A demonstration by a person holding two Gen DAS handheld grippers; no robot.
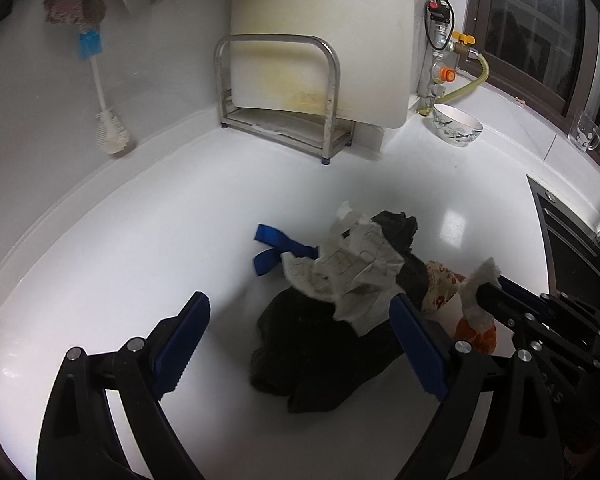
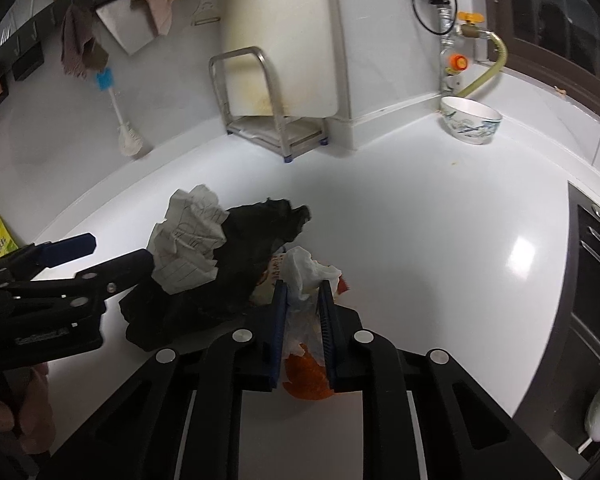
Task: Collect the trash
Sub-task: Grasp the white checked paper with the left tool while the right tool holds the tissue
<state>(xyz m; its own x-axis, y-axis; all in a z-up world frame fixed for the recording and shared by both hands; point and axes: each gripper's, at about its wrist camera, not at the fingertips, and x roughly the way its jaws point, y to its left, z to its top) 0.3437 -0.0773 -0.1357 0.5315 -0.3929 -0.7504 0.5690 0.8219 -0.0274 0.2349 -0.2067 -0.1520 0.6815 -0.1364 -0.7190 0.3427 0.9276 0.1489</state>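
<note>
The right gripper (image 2: 304, 300) is pinching a light, crushable tissue wad (image 2: 306, 276) mid-bulk, while the left gripper (image 1: 300, 320) is hanging wide over the black bag (image 1: 320, 352).

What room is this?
Probably a kitchen: a white cutting board stands in a metal rack, a bowl sits on the white counter, and a dish brush hangs on the wall.
</note>
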